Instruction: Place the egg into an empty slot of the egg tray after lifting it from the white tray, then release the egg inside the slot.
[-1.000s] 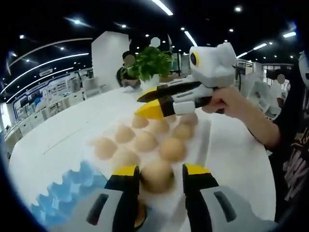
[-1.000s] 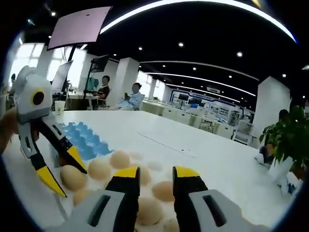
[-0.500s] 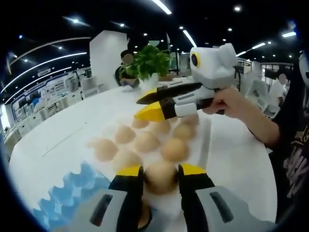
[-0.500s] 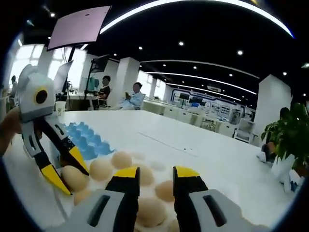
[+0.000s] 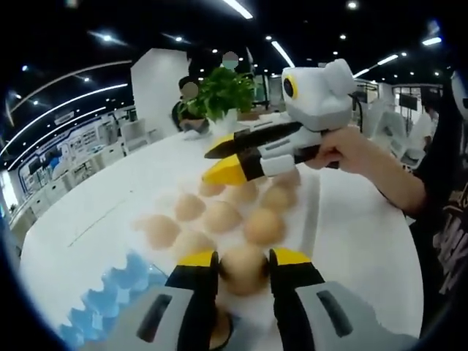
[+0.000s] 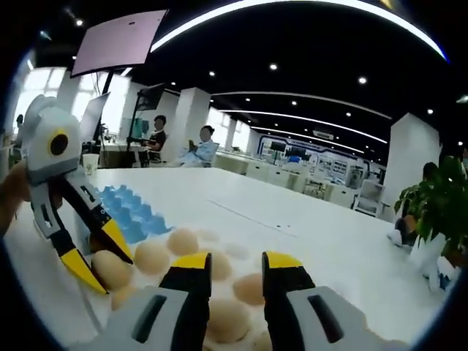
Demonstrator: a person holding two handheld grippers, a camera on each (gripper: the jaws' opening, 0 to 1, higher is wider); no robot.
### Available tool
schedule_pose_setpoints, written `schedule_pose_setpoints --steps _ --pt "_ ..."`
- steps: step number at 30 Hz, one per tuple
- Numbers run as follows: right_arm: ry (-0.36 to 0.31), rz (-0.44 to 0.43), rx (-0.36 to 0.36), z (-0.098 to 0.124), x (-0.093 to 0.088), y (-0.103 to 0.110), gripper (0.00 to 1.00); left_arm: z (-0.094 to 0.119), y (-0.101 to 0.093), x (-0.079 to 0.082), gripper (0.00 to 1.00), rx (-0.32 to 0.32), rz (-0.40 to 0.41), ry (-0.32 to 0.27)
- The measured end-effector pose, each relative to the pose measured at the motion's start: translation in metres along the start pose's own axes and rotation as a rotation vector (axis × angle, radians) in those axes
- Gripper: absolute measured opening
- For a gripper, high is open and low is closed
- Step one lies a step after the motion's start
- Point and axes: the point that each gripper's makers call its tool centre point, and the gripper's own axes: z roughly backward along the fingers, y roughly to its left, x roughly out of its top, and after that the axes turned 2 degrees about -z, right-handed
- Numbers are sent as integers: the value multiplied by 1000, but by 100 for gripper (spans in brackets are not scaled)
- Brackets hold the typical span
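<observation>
White and wide, the office table (image 5: 88,212) carried everything under the ceiling lights. At the left of the left gripper view lay the blue moulded egg tray (image 5: 110,300), its near slots looking empty. Just beside it, to the right, stood the white tray (image 5: 311,197) with its group of pale brown eggs (image 5: 219,216). Your left gripper (image 5: 243,262) had its yellow-tipped jaws clenched on one brown egg (image 5: 243,269); a second ago those jaws stood wider with the egg loose between them, so the grasp was made in this short time. The egg seemed hardly raised, near its neighbours over the white tray, and I cannot tell if it was clear of the tray surface. I judge that the lift came next, then a move left toward the blue slots. Further right, your right gripper (image 5: 219,159) hovered above the far eggs, its jaws a little apart and holding nothing; in the right gripper view (image 6: 238,262) the jaws likewise stood parted over the eggs.
</observation>
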Motion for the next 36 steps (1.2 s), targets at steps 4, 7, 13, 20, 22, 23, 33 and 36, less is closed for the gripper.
schedule_pose_setpoints --steps 4,7,13,20,22,23,33,36 --pt "10 7 4 -2 -2 1 28 2 -5 5 27 5 -21 9" --pt "6 15 5 -2 -1 2 28 3 -4 6 26 4 -27 11" --pt "12 18 3 -2 -3 2 28 0 -3 3 26 -8 -35 15" --pt "11 26 2 -2 -2 2 28 -3 -3 -1 28 -23 -41 40" --pt "9 29 3 -2 -2 3 28 -4 -1 -2 28 -29 -24 48" --pt "9 32 4 -2 -2 3 28 -4 -1 -3 29 -34 -12 50" --pt "13 37 2 -2 -3 3 28 -5 -7 -1 28 -34 20 46" --pt "17 42 6 -3 -4 5 28 -4 -8 -1 28 -29 8 42"
